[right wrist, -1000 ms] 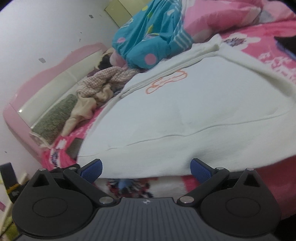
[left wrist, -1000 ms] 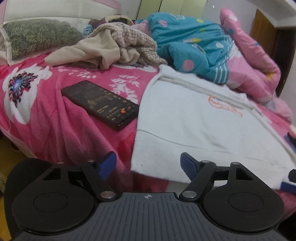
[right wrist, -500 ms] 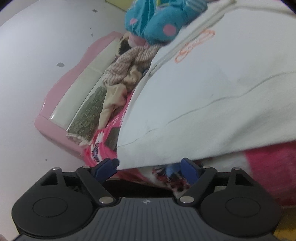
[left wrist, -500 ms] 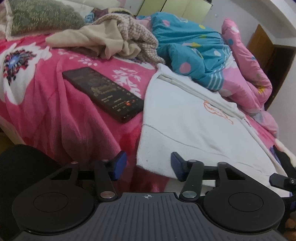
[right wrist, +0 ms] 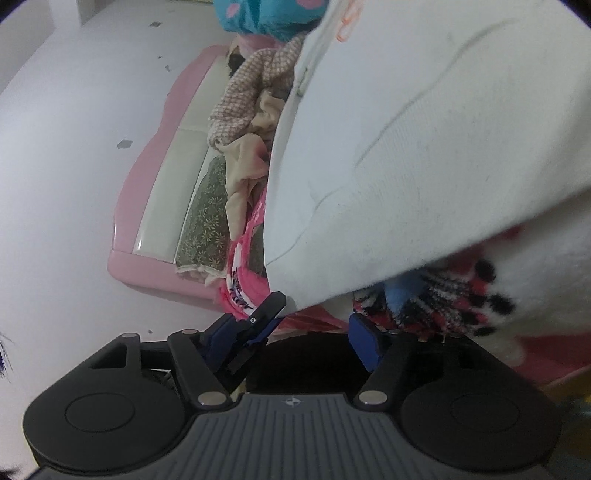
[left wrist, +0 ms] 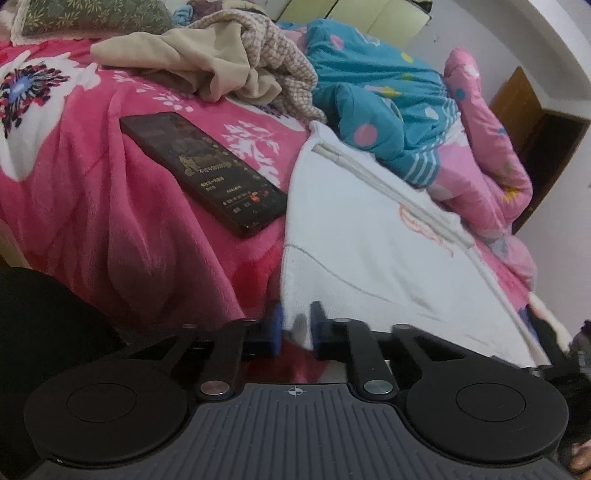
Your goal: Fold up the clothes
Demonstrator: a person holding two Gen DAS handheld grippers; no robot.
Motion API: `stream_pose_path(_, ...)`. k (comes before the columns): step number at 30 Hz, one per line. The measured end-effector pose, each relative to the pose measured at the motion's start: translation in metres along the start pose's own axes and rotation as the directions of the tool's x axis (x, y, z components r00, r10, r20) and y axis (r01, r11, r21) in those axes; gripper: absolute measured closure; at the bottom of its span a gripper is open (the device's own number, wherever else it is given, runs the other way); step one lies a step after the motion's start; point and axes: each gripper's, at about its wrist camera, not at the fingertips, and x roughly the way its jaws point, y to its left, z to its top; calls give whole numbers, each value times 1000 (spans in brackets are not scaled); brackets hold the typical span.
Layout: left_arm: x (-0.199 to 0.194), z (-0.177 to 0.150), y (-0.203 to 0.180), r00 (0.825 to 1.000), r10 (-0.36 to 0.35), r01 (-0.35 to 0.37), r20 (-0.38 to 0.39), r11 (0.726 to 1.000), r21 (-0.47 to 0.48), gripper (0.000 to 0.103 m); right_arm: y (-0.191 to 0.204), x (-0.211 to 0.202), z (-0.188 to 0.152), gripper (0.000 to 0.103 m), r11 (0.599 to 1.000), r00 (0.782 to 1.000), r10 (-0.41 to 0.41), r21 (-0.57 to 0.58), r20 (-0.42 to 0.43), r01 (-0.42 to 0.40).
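Pink floral blanket [left wrist: 92, 192] over a bed, olive pillow [left wrist: 88, 16] at far left against a pink headboard [right wrist: 147, 206]. Dark phone [left wrist: 203, 171] lit, its screen text too small to read. Beige and checked clothes [left wrist: 221, 62] heaped beyond, teal quilt [left wrist: 369, 92] further right. White sweater [left wrist: 369, 251] spread flat, orange embroidery illegible. Left gripper [left wrist: 295, 330] pinched on the hem corner; right gripper [right wrist: 317, 328] spread wide beneath the hem.
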Motion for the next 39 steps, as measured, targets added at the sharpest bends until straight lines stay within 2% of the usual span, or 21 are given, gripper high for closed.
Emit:
stream_pose_path(3, -4, 4, 2, 999, -31, 31, 7, 999, -26, 99, -4, 6, 3, 36, 999, 999, 34, 37, 7, -34)
stream_pose_path(8, -13, 16, 8, 993, -117, 118, 20, 987, -109, 100, -14, 25, 7, 36, 986, 995, 101, 133, 10, -101)
stream_pose_path(12, -18, 24, 13, 982, -187, 189, 29, 965, -183, 100, -24, 51, 3, 36, 950, 984, 180, 261, -3, -173)
stream_pose_path(16, -20, 29, 14, 977, -209, 211, 34, 957, -198, 100, -28, 76, 2, 40, 907, 971, 239, 349, 30, -234)
stream_pose_path(19, -20, 29, 18, 976, -215, 218, 37, 952, -214, 100, -29, 92, 3, 53, 880, 961, 269, 389, 62, -271)
stream_pose_path(21, -20, 30, 20, 975, -220, 223, 39, 948, -225, 100, -28, 102, 4, 76, 877, 963, 260, 399, 75, -268)
stream_pose_path(22, -19, 29, 21, 974, -222, 224, 38, 947, -231, 100, -28, 104, 4, 78, 879, 963, 256, 396, 79, -266)
stream_pose_path(24, -18, 28, 25, 972, -233, 236, 39, 940, -247, 100, -27, 108, 5, 96, 883, 965, 249, 390, 86, -263)
stream_pose_path(26, -18, 27, 29, 970, -239, 242, 45, 933, -267, 99, -25, 109, 6, 99, 888, 965, 246, 380, 90, -261)
stream_pose_path(29, -14, 28, 41, 970, -238, 240, 49, 910, -337, 95, -23, 108, 9, 99, 891, 964, 248, 369, 94, -265)
stream_pose_path(31, -11, 28, 48, 970, -237, 238, 52, 893, -382, 87, -21, 108, 10, 99, 894, 964, 248, 362, 95, -266)
stream_pose_path(33, -6, 30, 55, 969, -240, 239, 51, 871, -430, 63, -19, 109, 12, 99, 896, 964, 250, 355, 94, -267)
stream_pose_path(37, 7, 32, 63, 957, -285, 273, 56, 819, -505, 55, -16, 108, 16, 99, 900, 963, 253, 344, 91, -269)
stream_pose_path(39, 13, 36, 62, 953, -299, 280, 45, 819, -500, 50, -15, 108, 18, 99, 903, 963, 253, 337, 90, -269)
